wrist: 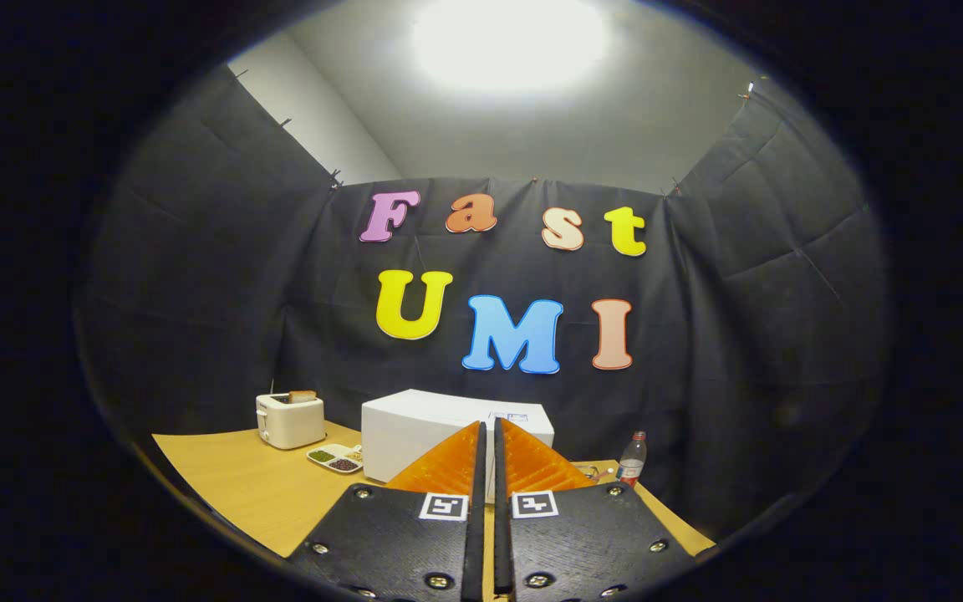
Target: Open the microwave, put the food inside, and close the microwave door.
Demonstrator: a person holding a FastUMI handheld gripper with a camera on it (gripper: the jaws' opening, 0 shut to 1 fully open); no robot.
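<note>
Microwave (423, 435) sits just beyond the fingertips, door side hidden, so a blind reach could shove the whole box. Gripper (487, 435) pressed together, empty. Toaster (290, 420) off to the side, food tray (335, 457) beside the microwave, bottle (631, 459) on the far side, nothing blocking.

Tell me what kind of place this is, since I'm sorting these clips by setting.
Probably a mock kitchen set up in a cloth-walled recording booth: a wooden table holds a toaster, a white microwave, a sectioned snack tray and a bottle. The gripper is shut, holding nothing.
</note>
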